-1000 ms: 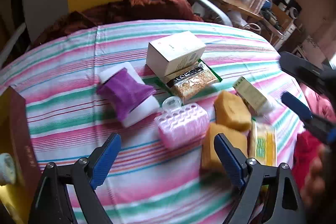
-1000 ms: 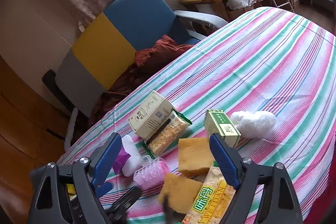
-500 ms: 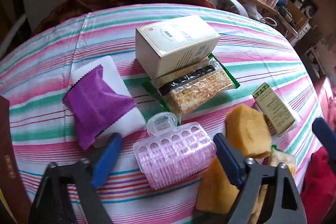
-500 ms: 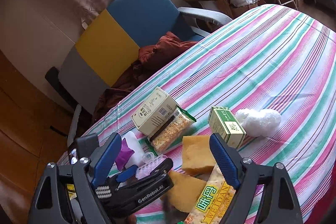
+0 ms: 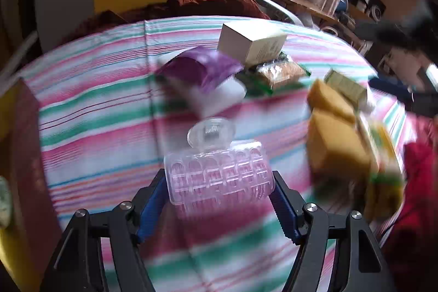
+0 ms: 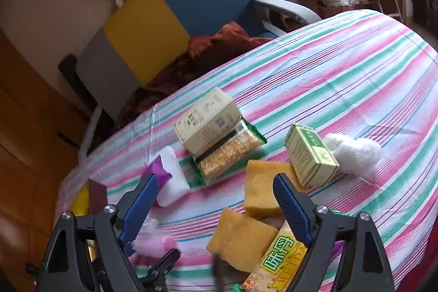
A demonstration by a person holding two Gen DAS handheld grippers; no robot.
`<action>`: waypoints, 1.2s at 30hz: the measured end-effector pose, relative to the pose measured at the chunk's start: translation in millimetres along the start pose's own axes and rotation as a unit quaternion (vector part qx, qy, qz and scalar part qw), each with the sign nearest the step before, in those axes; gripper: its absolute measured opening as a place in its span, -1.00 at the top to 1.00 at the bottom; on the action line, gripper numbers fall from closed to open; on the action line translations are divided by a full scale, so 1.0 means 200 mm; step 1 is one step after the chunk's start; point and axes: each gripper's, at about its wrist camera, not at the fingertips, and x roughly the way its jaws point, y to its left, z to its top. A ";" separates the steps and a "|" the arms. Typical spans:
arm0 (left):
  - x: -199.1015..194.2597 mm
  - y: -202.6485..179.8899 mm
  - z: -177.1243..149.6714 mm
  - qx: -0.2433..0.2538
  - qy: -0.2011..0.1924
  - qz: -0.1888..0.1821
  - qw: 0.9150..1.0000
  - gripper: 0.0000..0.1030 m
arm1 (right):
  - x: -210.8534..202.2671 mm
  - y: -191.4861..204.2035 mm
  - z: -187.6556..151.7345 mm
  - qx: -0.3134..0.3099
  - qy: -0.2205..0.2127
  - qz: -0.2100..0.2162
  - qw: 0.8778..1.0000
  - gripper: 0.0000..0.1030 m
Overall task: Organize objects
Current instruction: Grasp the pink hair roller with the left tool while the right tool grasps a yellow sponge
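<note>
Grip status, left gripper (image 5: pixel 219 199): both blue pads bear on the ends of the pink plastic hair-roller case (image 5: pixel 219 177), which sits between them above the striped tablecloth (image 5: pixel 95 106). The jaws have just been closing and stand partly closed on the case. Its clear round tab (image 5: pixel 210 130) points away from the camera. Motion blur in the left wrist view prevents a reading of whether the case touches the cloth.

Right gripper (image 6: pixel 216 207): jaws wide apart, nothing between the pads. It hangs over the near edge of the table.

Layout, right wrist view:
- Two yellow sponges (image 6: pixel 260 190) lie near the near edge, one partly over the other.
- A cracker packet marked WEIDAN (image 6: pixel 276 262) lies at the near edge, touching the nearer sponge.
- A green carton (image 6: pixel 310 155) rests against the farther sponge, with a white plastic wad (image 6: pixel 353 152) just beside it.
- A cream box (image 6: pixel 208 119) lies on a green-edged snack packet (image 6: pixel 227 152), toward the middle of the surface.
- A white pack with a purple wrapper (image 6: pixel 169 177) lies toward the left edge.
- A dark red box (image 6: pixel 97 194) stands at the left edge.
</note>
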 end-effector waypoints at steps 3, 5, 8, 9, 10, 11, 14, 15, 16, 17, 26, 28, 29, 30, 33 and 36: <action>-0.04 -0.03 -0.10 0.038 -0.011 0.015 0.999 -0.39 | 0.03 0.04 -0.02 -0.022 0.015 -0.013 1.000 -0.70; -0.06 -0.03 -0.15 0.051 -0.020 0.020 0.998 -0.39 | 0.06 0.06 -0.04 -0.031 0.027 -0.019 0.999 -0.70; -0.08 -0.03 -0.17 0.056 -0.032 0.018 0.998 -0.39 | 0.09 0.06 -0.06 -0.037 0.047 -0.014 0.998 -0.70; -0.08 -0.03 -0.18 0.058 -0.035 0.017 0.998 -0.39 | 0.10 0.06 -0.06 -0.038 0.057 -0.009 0.998 -0.70; -0.08 -0.02 -0.19 0.058 -0.036 0.017 0.998 -0.39 | 0.12 0.06 -0.07 -0.040 0.069 -0.009 0.997 -0.70; -0.08 -0.02 -0.19 0.059 -0.038 0.018 0.997 -0.39 | 0.14 0.06 -0.08 -0.044 0.083 -0.015 0.995 -0.70; -0.07 -0.04 -0.16 0.060 -0.041 0.019 0.997 -0.39 | 0.21 0.07 -0.12 -0.058 0.121 -0.033 0.990 -0.70; -0.07 -0.04 -0.16 0.060 -0.042 0.020 0.997 -0.39 | 0.22 0.07 -0.13 -0.061 0.130 -0.039 0.989 -0.70; -0.06 -0.04 -0.15 0.061 -0.042 0.021 0.997 -0.39 | 0.25 0.08 -0.15 -0.073 0.142 -0.051 0.986 -0.70; -0.06 -0.04 -0.16 0.063 -0.044 0.022 0.997 -0.40 | 0.26 0.10 -0.16 -0.086 0.145 -0.062 0.984 -0.70; -0.05 -0.05 -0.15 0.065 -0.051 0.024 0.996 -0.40 | 0.15 0.07 -0.12 -0.022 0.125 0.119 0.985 -0.68; -0.05 -0.05 -0.15 0.065 -0.052 0.024 0.996 -0.40 | 0.17 0.00 -0.11 0.007 0.131 0.093 0.987 -0.68; -0.05 -0.05 -0.15 0.064 -0.052 0.024 0.996 -0.40 | 0.16 -0.02 -0.10 0.013 0.126 0.083 0.988 -0.68; -0.06 -0.05 -0.16 0.064 -0.053 0.024 0.996 -0.40 | 0.16 -0.02 -0.10 0.013 0.125 0.082 0.989 -0.68; -0.05 -0.05 -0.16 0.064 -0.053 0.024 0.996 -0.40 | 0.17 0.02 -0.11 -0.012 0.134 0.076 0.988 -0.68; -0.05 -0.05 -0.16 0.065 -0.053 0.024 0.996 -0.40 | 0.19 0.10 -0.14 -0.049 0.142 0.065 0.987 -0.68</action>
